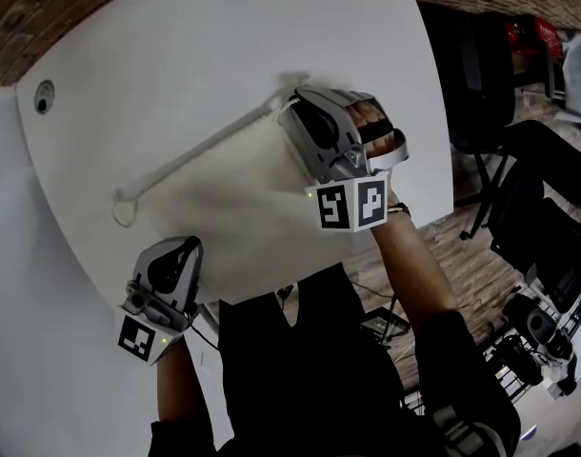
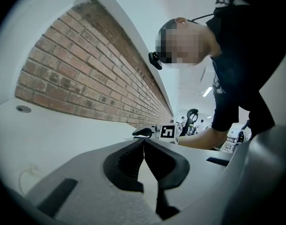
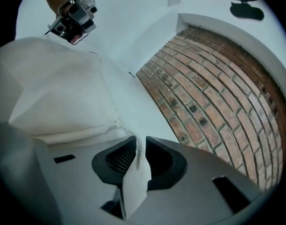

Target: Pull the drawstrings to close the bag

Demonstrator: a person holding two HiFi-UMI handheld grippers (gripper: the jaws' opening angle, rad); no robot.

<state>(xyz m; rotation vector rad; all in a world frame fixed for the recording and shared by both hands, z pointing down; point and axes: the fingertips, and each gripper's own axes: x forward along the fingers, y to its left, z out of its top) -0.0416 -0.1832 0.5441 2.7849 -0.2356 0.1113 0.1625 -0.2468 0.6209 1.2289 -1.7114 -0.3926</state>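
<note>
- The left gripper (image 2: 144,142), at 7 o'clock in the head view, rests near the table's edge. Its jaws are pressed together with nothing between them.
- The flat white cloth drawstring bag (image 1: 238,188) lies at the middle of the round white table (image 1: 176,36), well apart from the left gripper.
- The right gripper (image 3: 140,140) sits at the bag's 1 o'clock corner. Its jaws stand narrowly apart with the thin white drawstring cord (image 3: 137,152) running between them; the cord lies against one pad, and a sliver of gap shows beside the other.
- The bag's gathered top hem (image 1: 200,150) runs from that corner toward 9 o'clock and ends in a small white cord loop (image 1: 125,213) on the tabletop.
- A small grey round cable port (image 1: 45,94) sits in the table at 10 o'clock.
- A red-brown brick wall (image 3: 218,93) stands beyond the table's far edge.
</note>
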